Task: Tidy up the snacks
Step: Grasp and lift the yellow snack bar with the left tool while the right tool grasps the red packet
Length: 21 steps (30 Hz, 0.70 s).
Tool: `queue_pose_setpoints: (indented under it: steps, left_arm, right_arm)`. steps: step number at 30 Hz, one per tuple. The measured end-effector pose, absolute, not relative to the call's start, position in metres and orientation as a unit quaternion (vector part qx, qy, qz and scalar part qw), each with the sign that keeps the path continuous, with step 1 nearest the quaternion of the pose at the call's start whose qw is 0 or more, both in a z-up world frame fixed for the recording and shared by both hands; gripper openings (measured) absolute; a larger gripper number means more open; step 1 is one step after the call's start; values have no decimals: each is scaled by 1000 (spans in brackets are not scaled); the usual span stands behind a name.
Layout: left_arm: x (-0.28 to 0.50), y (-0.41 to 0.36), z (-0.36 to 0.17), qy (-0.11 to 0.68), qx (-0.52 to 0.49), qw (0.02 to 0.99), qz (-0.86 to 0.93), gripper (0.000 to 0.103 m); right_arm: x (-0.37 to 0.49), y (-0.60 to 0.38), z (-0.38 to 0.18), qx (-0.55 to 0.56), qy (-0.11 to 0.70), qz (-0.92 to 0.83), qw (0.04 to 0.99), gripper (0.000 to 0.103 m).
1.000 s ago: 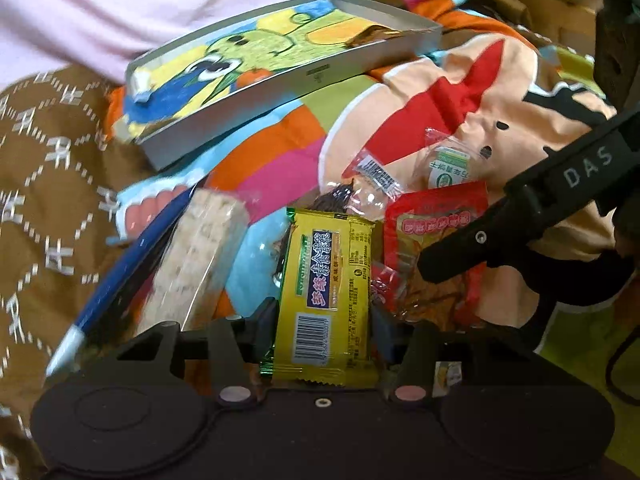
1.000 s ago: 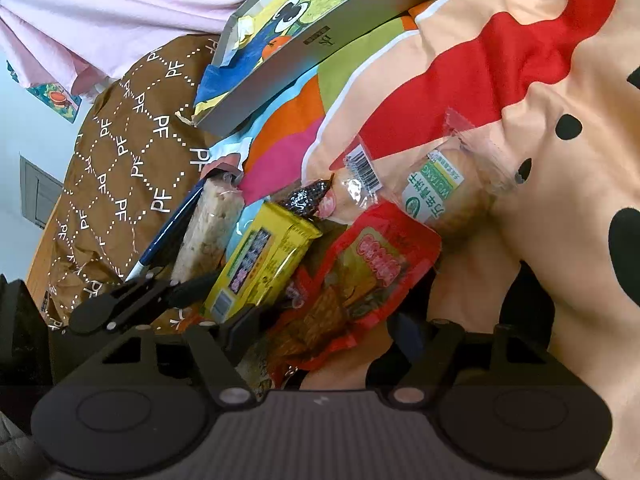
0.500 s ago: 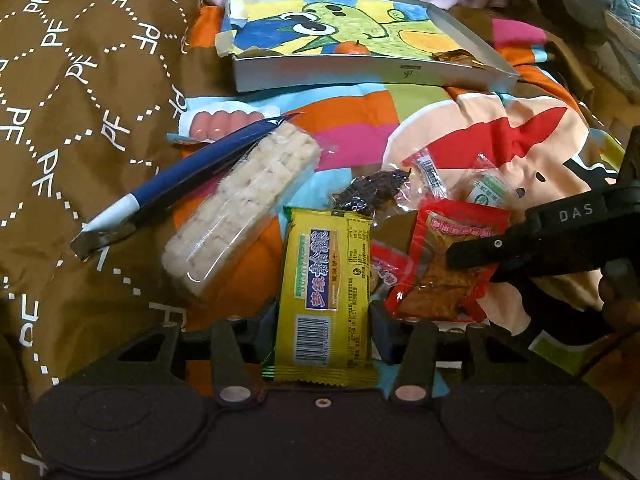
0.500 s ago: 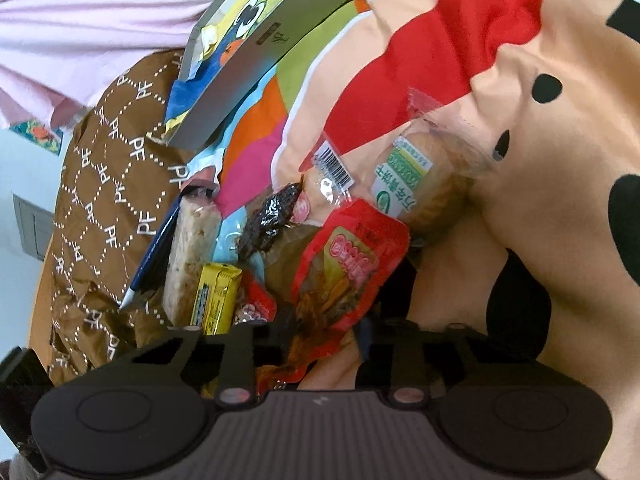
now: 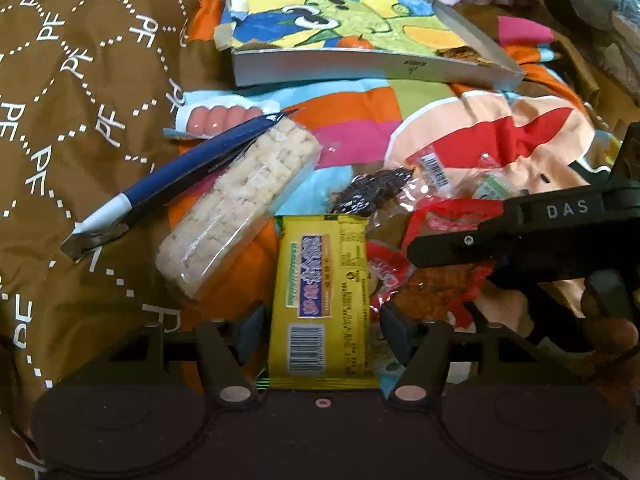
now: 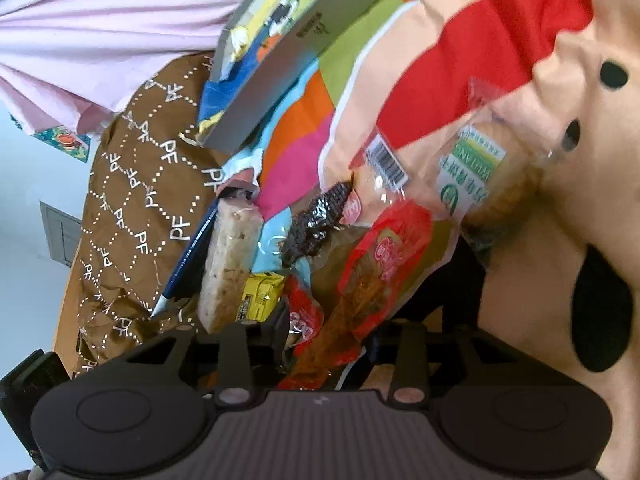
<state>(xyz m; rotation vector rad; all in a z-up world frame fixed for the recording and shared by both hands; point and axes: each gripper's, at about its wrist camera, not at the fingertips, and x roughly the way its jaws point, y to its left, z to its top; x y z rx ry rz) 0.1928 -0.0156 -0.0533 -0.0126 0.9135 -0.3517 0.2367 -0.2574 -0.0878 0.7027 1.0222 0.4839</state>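
My left gripper (image 5: 322, 316) is shut on a yellow snack bar (image 5: 322, 300), held upright between its fingers. My right gripper (image 6: 332, 332) is shut on a red snack packet (image 6: 376, 276); the gripper shows in the left wrist view (image 5: 520, 236) over that packet. A clear-wrapped rice cracker bar (image 5: 240, 212) lies left of the yellow bar, with a blue pen (image 5: 188, 176) beside it. A dark wrapped snack (image 5: 372, 192), a barcode packet (image 5: 432, 168) and a green-label pastry (image 6: 472, 176) lie on the colourful blanket (image 5: 360, 120).
A shallow cardboard box lid with a cartoon drawing (image 5: 352, 40) lies at the back of the blanket. A brown patterned cloth (image 5: 72, 100) covers the left side. A pink sheet (image 6: 100, 20) hangs behind. A small red packet (image 6: 300, 316) lies under the red one.
The left gripper pulled back and up with the yellow bar, so the box lid and brown cloth show more. The right gripper closed on the red packet and tilted.
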Motion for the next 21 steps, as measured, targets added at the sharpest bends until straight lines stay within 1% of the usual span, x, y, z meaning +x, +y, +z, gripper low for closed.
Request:
queue_pose_setpoints:
  steps: [1,3,4,5,6,11,21]
  left_arm:
    - [194,-15,-55,443,-5,881,-168,57]
    - [194,-14,-56,444,-6,880,-167,56]
    - [194,-14,-55,444,-7,880,-167,56]
    - [195,-14,-55,445,-7,880,-167,54]
    - [195,-14,-54,446,-7,880,-167,53]
    - [194,-14,-46,453,-15,875,-171,50]
    - [190,-7,-25,452,-62,874,-169,50]
  right_arm:
    - [237,-256,-89,325,478,227,784,42]
    - [237,-254,-91,320,484,232,781,39]
    - [237,-253,-90,317,486,233,780,34]
    - [236,-252,-91,314,488,232,781,27]
    - [235,-252,-91,311,489,229,782,25]
    - [230,-253,-88,308,487,230,784,22]
    - [203,-260,-57,262,444,239,823,15]
